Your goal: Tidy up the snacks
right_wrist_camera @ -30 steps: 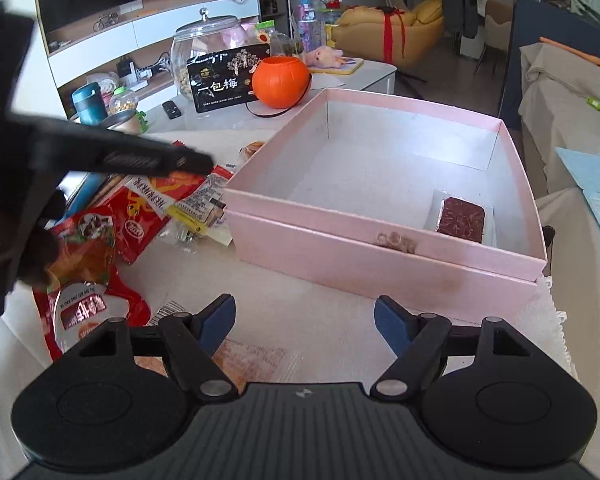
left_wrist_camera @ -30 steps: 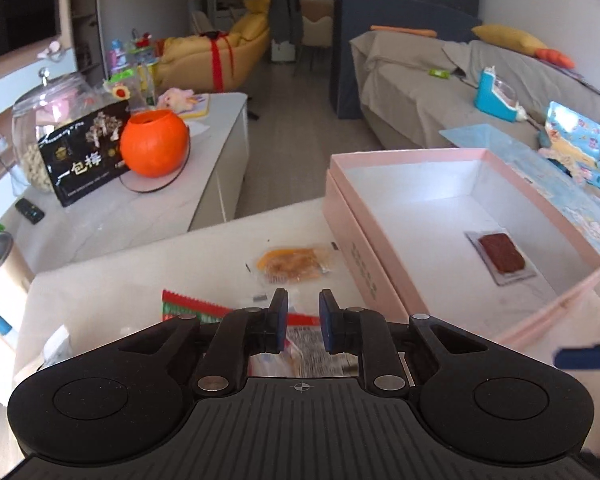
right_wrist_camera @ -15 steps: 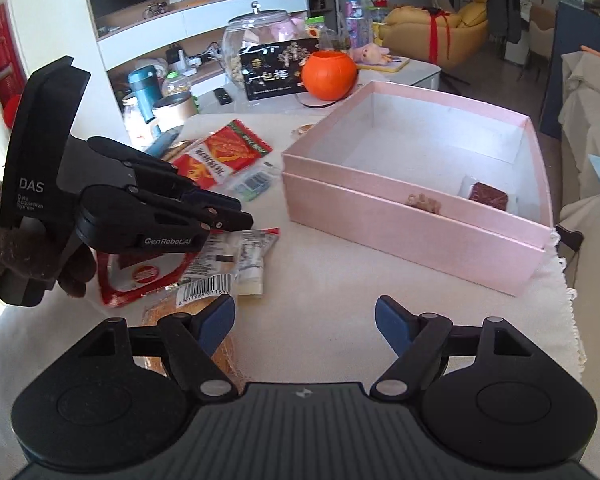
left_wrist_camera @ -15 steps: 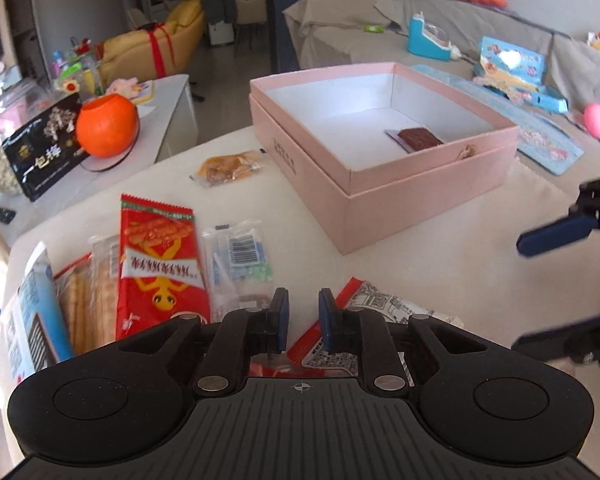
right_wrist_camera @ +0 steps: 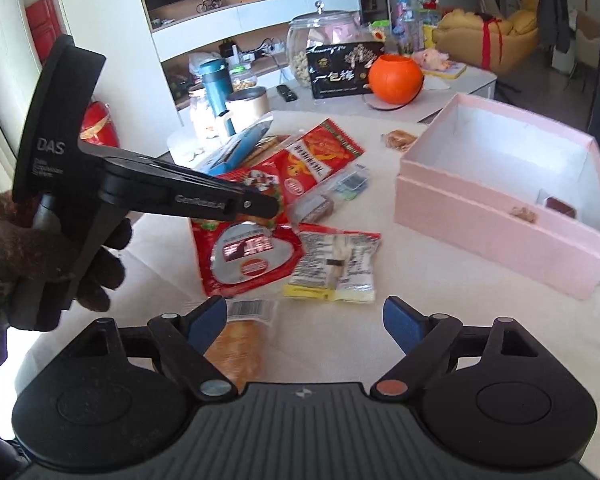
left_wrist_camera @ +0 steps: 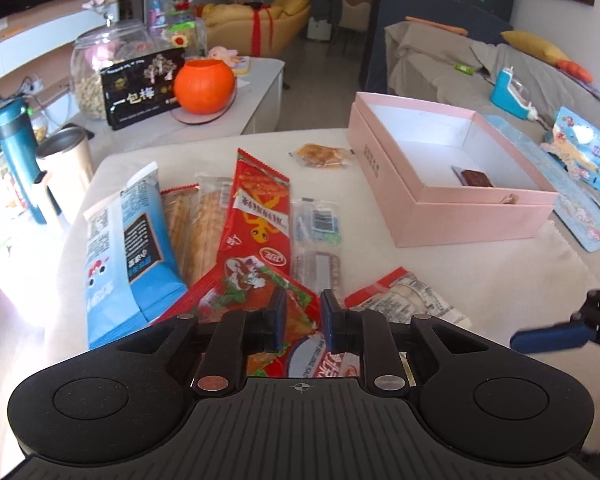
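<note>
Left gripper (left_wrist_camera: 303,320): black body, blue pads, jaws drawn in to a narrow gap with nothing pinched between them, poised above a red snack pouch (left_wrist_camera: 259,300) at the near end of the pile; in the right wrist view the same tool is held by a gloved hand (right_wrist_camera: 59,256) at the left. Right gripper (right_wrist_camera: 306,324): jaws spread wide and opening further, nothing between the pads, bare cloth ahead of them; a clear-wrapped golden pastry (right_wrist_camera: 239,340) lies just beside its left finger. Table (left_wrist_camera: 480,280): covered with a cream cloth. Snacks, loose on the left half of the table, overlapping: blue-and-white bag (left_wrist_camera: 127,248); clear pack of long biscuits (left_wrist_camera: 197,224); long red packet with yellow print (left_wrist_camera: 259,208); small clear packet with barcode label (left_wrist_camera: 318,224); brown bar in clear wrap (left_wrist_camera: 318,268); red-and-white packet with printed back (left_wrist_camera: 404,300). One small orange-brown snack in clear wrap (left_wrist_camera: 324,155) lies apart, near the box's left wall. Pink box (left_wrist_camera: 472,216): open, lidless, on the right half of the table, white inside, holding one dark brown wrapped piece (left_wrist_camera: 476,178) on its floor by the near wall. Beyond, on a white side table (left_wrist_camera: 259,88): orange pumpkin-shaped pot (left_wrist_camera: 203,86), black gift box with white characters (left_wrist_camera: 143,88), glass jar (left_wrist_camera: 95,68)
</note>
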`<action>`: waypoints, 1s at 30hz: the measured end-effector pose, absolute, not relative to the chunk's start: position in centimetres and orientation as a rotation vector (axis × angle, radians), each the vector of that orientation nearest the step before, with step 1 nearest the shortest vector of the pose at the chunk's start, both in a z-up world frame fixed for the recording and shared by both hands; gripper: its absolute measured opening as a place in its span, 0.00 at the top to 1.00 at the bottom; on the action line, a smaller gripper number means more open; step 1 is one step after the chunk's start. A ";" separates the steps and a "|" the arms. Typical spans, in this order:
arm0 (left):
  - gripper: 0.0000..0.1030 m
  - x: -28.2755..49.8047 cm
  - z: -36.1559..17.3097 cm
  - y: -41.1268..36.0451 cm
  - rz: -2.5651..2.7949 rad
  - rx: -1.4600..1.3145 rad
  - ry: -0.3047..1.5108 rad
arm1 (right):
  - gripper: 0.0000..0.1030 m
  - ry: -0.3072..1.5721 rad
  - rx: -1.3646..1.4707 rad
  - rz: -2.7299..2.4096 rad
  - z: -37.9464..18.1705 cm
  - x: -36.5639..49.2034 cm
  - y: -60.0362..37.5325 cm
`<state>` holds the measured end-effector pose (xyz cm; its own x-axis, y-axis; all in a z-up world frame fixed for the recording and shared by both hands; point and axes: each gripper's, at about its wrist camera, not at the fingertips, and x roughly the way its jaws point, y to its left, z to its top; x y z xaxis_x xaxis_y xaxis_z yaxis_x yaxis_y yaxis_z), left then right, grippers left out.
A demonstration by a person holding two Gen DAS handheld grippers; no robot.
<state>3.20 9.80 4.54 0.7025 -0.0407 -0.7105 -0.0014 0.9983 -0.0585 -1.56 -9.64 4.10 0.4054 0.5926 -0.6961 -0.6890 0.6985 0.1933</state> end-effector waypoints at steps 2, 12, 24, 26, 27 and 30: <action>0.79 3.0 4.6 9.5 -0.013 -0.049 0.790 | 0.17 0.877 -0.137 0.859 3.1 -2.0 -8.1; 0.78 2.4 4.6 8.8 -0.038 -0.030 0.794 | 0.47 0.876 -0.313 0.782 1.6 -3.3 -8.5; 0.77 3.5 2.8 4.8 -0.121 -0.074 0.797 | 0.16 0.715 -0.180 0.345 -1.1 2.7 -17.8; 0.77 4.3 2.7 4.3 -0.131 -0.050 0.777 | 0.13 0.720 -0.141 0.343 -1.4 3.2 -18.1; 0.78 4.8 2.6 3.9 -0.147 -0.029 0.769 | 0.12 0.723 -0.136 0.344 -1.5 3.3 -18.1; 0.71 6.1 2.5 3.0 -0.266 0.049 0.727 | 0.11 0.718 -0.126 0.345 -1.6 3.3 -18.1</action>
<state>6.10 2.99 2.53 0.7150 -0.2235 -0.6625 0.2574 0.9651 -0.0478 3.32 -18.14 -1.61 0.6994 0.2660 -0.6634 -0.3515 0.9362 0.0048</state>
